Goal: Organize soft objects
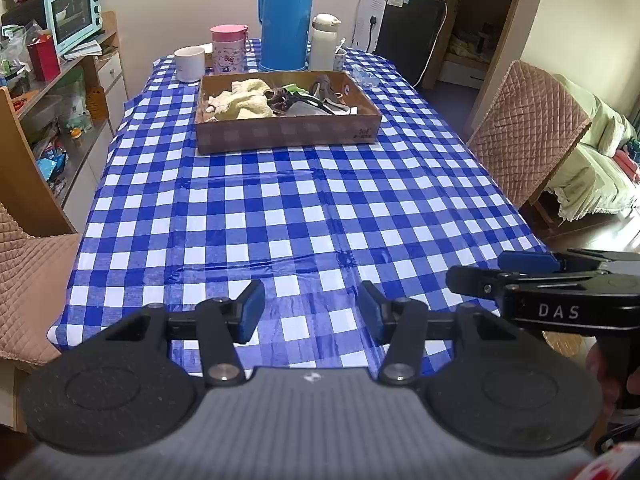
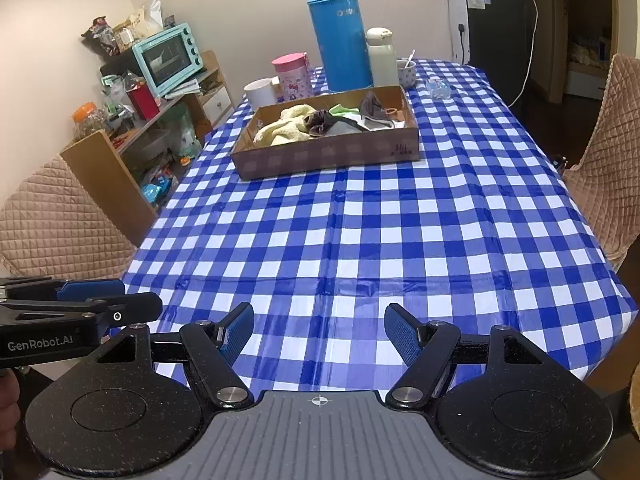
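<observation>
The soft things lie heaped in a shallow cardboard tray (image 1: 288, 136) far up the blue-checked tablecloth (image 1: 280, 216), well apart from both grippers. A pale yellow towel (image 1: 248, 100) fills the tray's left half; the darker pieces (image 1: 320, 96) at its right are tangled together, and whether they are socks, masks or cloths cannot be told. The tray's near wall hides the bottom of the heap.

The left gripper (image 1: 312, 314) hangs over the table's near edge, jaws wide apart, with nothing between them. The right gripper (image 2: 320, 330) hangs beside it, jaws spread the same and bare. Each camera catches the other tool only partly, cut off at the frame's side: in the left wrist view the right gripper (image 1: 520, 276) shows side-on, so its gap is hard to read there.

Behind the tray stand a blue thermos (image 1: 285, 16), a pink lidded cup (image 1: 229, 49), a white mug (image 1: 189, 64) and a white bottle (image 1: 325, 42). The right wrist view alone shows an orange-lidded jar (image 2: 89, 120) on the shelf; the left wrist view alone shows a draped sofa (image 1: 600, 152).
</observation>
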`<state>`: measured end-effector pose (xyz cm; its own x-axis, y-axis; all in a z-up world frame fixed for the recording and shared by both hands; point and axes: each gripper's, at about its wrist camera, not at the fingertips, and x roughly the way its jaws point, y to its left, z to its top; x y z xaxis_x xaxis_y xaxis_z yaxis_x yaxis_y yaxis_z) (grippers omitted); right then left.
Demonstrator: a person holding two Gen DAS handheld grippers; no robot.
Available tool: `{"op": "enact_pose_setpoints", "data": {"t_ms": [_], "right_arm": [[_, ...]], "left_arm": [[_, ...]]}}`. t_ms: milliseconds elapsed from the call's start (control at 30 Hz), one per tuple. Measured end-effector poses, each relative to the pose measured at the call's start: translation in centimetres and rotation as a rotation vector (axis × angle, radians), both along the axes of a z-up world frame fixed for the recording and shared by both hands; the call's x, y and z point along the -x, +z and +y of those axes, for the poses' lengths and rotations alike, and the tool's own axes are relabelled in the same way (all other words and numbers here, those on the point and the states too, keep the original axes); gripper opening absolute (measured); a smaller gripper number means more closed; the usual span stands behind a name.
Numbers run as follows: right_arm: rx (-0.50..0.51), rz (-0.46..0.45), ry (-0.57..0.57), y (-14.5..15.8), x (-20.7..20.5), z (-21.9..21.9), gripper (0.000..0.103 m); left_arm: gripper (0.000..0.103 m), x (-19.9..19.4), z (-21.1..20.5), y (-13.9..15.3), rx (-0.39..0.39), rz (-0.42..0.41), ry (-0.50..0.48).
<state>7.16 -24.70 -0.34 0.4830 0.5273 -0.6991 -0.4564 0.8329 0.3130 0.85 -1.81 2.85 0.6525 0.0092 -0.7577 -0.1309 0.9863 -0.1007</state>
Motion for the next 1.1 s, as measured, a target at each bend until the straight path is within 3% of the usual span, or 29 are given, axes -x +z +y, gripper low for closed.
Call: {"op": "enact_pose_setpoints", "data": {"t_ms": [1100], "right_arm": [[0.004,0.005,-0.003,-0.17,-0.42,0.28,0.072]], "left_arm": [[0.049,-0.43,-0.11,-0.28,-0.001,0.000,0.000]]}}
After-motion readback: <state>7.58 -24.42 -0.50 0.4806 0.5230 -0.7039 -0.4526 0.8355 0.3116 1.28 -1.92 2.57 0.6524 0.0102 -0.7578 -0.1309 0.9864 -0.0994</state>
